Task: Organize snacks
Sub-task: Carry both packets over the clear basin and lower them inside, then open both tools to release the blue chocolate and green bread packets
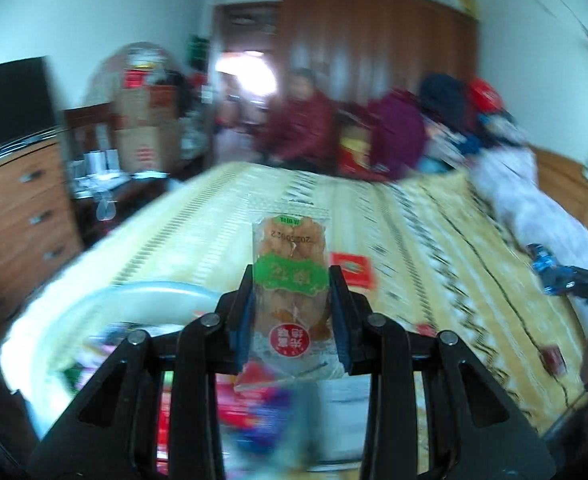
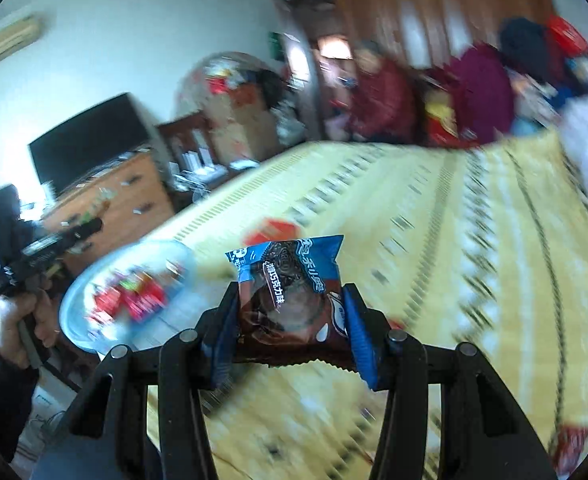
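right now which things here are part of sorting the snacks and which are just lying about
Part of the job:
- clear-wrapped pastry snack, clamped in the left gripper
- blue chocolate snack packet, clamped in the right gripper
- round tray already holding snack packets
- red packet loose on the bedspread

Just lying about:
- black TV
- wooden dresser
- clothes pile

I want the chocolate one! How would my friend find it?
Look above the yellow patterned bedspread, right of the clear plate of red snacks. The right gripper pinches the chocolate snack packet: brown with a blue top, unlike the red wrappers.
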{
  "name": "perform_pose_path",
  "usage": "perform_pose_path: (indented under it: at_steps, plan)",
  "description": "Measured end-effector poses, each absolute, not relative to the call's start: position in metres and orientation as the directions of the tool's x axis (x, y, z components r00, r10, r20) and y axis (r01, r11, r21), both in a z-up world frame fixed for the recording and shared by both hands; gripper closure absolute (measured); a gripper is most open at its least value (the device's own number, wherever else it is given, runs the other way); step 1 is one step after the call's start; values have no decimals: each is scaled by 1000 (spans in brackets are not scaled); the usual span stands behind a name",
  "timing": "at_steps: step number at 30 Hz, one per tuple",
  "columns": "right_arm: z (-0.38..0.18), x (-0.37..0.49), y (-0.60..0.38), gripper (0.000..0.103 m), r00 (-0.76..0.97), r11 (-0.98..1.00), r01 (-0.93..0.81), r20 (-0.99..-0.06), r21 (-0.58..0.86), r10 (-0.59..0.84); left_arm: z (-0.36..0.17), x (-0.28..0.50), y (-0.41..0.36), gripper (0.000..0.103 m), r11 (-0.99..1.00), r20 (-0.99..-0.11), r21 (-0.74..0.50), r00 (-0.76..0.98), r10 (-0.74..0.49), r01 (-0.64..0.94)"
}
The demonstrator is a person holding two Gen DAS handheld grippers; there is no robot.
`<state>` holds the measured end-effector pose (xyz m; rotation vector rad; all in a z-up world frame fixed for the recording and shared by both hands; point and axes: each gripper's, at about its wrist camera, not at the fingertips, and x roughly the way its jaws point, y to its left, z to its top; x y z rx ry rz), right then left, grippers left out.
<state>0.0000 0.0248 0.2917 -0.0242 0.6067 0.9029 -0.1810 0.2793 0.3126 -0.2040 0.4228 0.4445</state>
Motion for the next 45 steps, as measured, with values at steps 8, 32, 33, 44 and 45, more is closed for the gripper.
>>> perform_pose_path:
  at_steps: [8,32,33,44,45]
  plan:
    - [356,-21,179,50,287,421,-878,-455,227,843,298,-231,375,69,734,-463,-136,698,547,-665]
    - [305,-69,404,50,48,232,-942,-591,241,806,256,-239,422,69,695,-566,-89,611,554,-713]
    - [305,-70,405,50,52,233,-944,-594,233,803,256,-239,423,69,696,-567,-89,611,553,-713]
    - [301,-76,395,41,52,239,-940,-590,244,806,252,-238,427,44,671,-584,-77,579,569,-737]
    - [300,-76,394,37,52,240,-939,-590,245,806,252,-238,427,37,667,-582,-74,575,575,-742]
